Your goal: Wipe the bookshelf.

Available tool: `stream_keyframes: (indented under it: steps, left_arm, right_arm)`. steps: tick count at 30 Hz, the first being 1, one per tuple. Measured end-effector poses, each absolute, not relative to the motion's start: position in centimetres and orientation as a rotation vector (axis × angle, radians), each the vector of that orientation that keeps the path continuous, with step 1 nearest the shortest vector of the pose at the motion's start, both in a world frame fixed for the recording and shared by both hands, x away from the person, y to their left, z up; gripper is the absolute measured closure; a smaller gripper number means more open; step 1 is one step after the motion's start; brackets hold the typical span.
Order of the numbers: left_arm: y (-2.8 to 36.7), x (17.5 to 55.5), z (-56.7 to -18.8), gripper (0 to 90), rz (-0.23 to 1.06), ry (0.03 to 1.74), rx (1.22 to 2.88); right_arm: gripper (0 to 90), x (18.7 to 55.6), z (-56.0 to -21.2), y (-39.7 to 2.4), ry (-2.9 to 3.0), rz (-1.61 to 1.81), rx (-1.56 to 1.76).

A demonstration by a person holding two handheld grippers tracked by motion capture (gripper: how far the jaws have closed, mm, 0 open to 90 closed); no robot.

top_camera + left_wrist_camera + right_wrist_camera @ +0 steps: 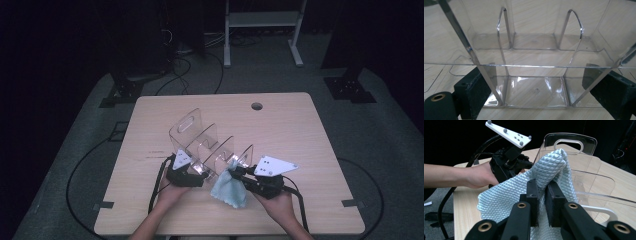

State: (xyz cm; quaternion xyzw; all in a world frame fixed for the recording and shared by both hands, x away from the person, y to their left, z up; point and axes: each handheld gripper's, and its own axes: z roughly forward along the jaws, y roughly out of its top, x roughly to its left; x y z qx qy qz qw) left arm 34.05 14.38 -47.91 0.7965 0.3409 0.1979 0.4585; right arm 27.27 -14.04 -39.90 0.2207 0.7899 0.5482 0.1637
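Dark room around it, the pale worktop carries a clear divided organiser near its middle, which the left hand-held gripper clamps steady by its near end so the right hand-held gripper, pinched shut on a blue cloth, can wipe it.

Organizer: clear hard plastic, glossy, smooth, with bright glints along its edges and base.
Cloth: pale blue fabric, matt, woven in a raised diamond pattern, soft folds.
Desk: light wood-grain top, smooth, dull sheen.
Right tongs: black plastic arms, matt; brass-coloured metal rings at the pivots; dark, slightly rough pads.
Left tongs: black, matt, rough-edged pads.
Marker plate: white, smooth, matt.
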Motion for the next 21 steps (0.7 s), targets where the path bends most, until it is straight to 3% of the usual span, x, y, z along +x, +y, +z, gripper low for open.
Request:
stream_keyframes:
  steps: [21]
  left_arm:
    - [14.2, 33.8, -47.8, 7.1, 0.446, 0.778, 1.941]
  right_arm:
    - [81.4, 29.9, -39.9, -16.9, 2.175, 1.556, 0.796]
